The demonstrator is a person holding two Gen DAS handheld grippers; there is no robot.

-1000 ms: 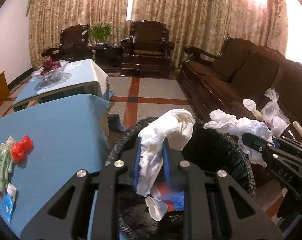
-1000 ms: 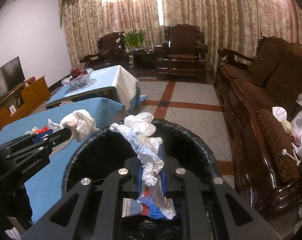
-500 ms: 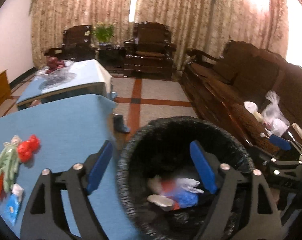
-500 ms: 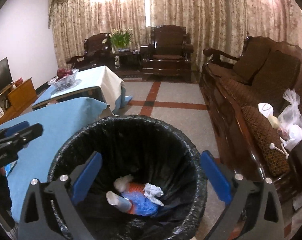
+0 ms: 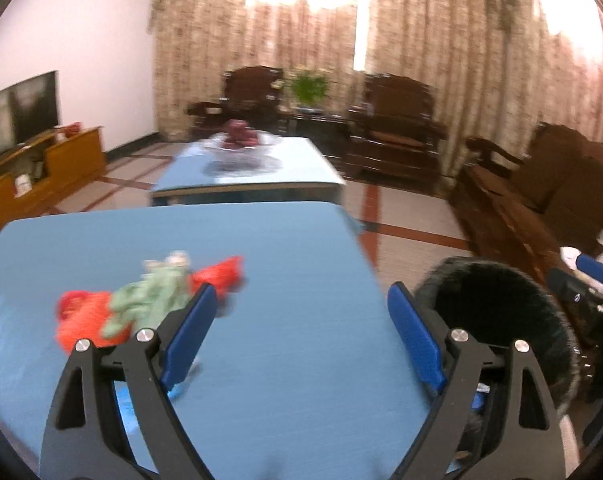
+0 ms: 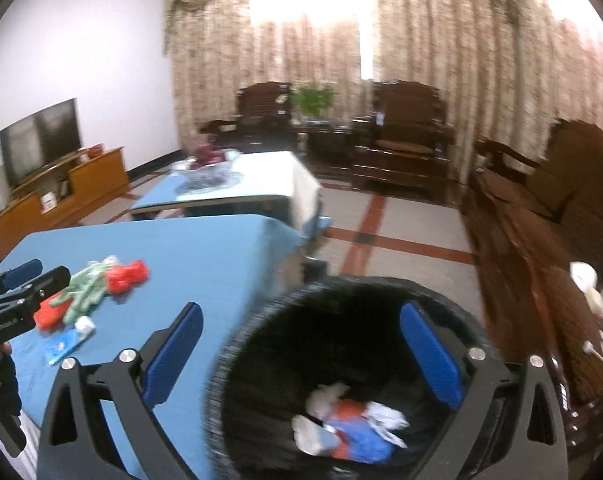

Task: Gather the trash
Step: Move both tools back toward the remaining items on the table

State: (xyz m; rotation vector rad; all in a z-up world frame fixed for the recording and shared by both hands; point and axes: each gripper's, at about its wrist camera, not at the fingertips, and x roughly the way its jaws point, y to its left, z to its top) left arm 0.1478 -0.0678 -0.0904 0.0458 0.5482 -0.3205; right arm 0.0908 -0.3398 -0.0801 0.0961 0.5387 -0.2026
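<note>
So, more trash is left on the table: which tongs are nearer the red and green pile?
Left. The left tongs hover beside the pile; the right tongs hang over the bin.

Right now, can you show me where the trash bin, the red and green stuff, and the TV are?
trash bin (image 6: 261,320), right wrist view, rim.
red and green stuff (image 5: 149,300), left wrist view, green middle.
TV (image 6: 41,140), right wrist view, screen.

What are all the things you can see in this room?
Bin: one, black, on the floor beside the near table.
Trash: several pieces, white, blue, red, in the bin.
Wrappers: a few, red, green, on the near table.
Packet: one, blue, beside the wrappers.
Tables: two, blue.
Bowl: one, clear, far table.
Armchairs: two, dark.
Sofa: one, brown.
TV: one, black.
Left gripper: jaws opening, empty.
Right gripper: jaws open, empty.
</note>
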